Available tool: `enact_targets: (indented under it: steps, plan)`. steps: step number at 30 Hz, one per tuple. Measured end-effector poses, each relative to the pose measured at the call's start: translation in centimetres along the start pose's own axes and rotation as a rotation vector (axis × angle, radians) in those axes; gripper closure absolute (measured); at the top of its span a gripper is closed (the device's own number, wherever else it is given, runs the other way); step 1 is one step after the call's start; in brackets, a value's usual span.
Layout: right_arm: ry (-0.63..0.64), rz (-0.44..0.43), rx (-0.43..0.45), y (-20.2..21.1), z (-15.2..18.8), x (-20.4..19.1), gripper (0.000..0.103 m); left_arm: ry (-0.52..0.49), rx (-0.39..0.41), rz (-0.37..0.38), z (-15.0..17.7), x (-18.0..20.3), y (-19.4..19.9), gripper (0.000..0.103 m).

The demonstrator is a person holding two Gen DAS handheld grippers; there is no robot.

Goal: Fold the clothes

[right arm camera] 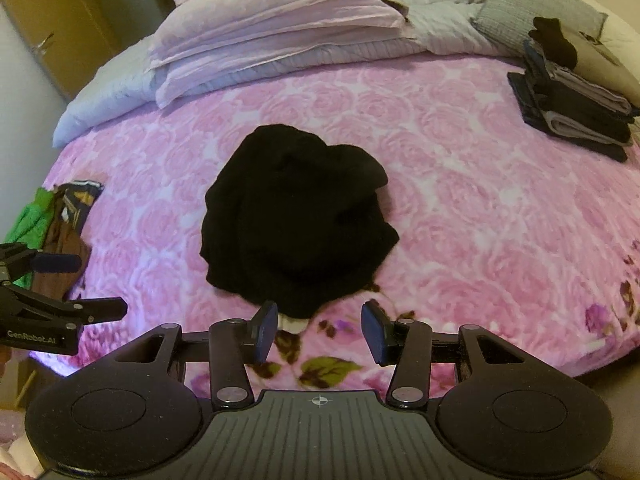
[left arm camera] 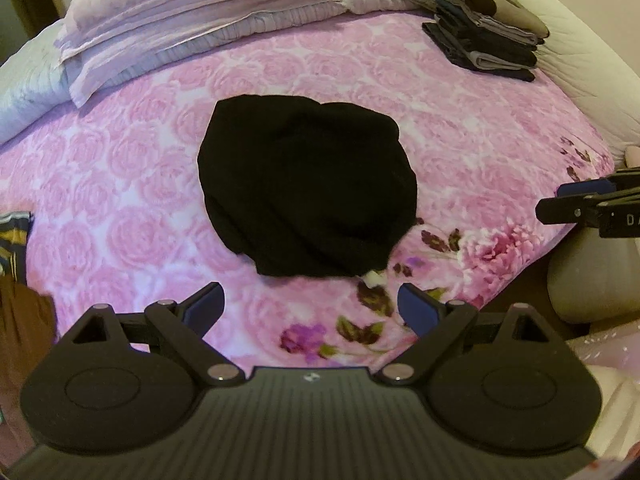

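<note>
A black garment [left arm camera: 308,188] lies bunched in a rough folded heap in the middle of the pink rose-patterned bedspread [left arm camera: 120,200]; a small white tag [left arm camera: 374,279] pokes out at its near edge. The same black garment [right arm camera: 296,220] fills the centre of the right wrist view. My left gripper [left arm camera: 311,307] stands open just short of the garment's near edge, nothing between its fingers. My right gripper [right arm camera: 319,332] is open too, close to the near hem and white tag [right arm camera: 291,323]. Each gripper shows at the other view's edge: right gripper [left arm camera: 576,204], left gripper [right arm camera: 76,284].
A stack of folded dark and grey clothes [left arm camera: 486,46] sits at the far right of the bed. Pink and lilac pillows and bedding [left arm camera: 192,12] are piled at the back. A heap of green, brown and patterned clothes [right arm camera: 52,232] lies at the left edge.
</note>
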State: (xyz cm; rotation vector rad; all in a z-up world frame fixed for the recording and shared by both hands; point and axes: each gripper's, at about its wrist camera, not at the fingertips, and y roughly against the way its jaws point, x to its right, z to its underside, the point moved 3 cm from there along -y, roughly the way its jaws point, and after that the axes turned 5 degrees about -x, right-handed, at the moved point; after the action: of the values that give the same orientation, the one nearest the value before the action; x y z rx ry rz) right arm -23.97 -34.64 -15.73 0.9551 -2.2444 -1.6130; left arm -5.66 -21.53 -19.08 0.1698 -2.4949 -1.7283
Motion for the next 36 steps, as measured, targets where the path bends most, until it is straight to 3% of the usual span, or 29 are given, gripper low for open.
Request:
enact_targets:
  steps: [13, 21, 25, 29, 36]
  plan:
    - [0.099, -0.037, -0.017, -0.1, 1.1, 4.9, 0.059, 0.112, -0.023, -0.07, 2.3, 3.6, -1.3, 0.011]
    - [0.107, -0.022, -0.037, -2.1, 1.3, 5.7, 0.059, 0.072, -0.029, -0.105, 3.6, 2.3, -4.0, 0.012]
    - [0.072, 0.021, -0.022, -2.7, 1.2, 7.3, 0.059, -0.034, -0.023, -0.152, 4.9, 1.0, -6.6, 0.013]
    - [0.016, 0.066, -0.034, -3.8, 1.5, 9.6, 0.059, -0.192, 0.008, -0.193, 5.3, 0.4, -9.9, 0.022]
    - [-0.04, 0.159, -0.074, -6.9, 2.2, 12.3, 0.059, -0.572, 0.091, -0.288, 5.1, 0.3, -16.9, 0.022]
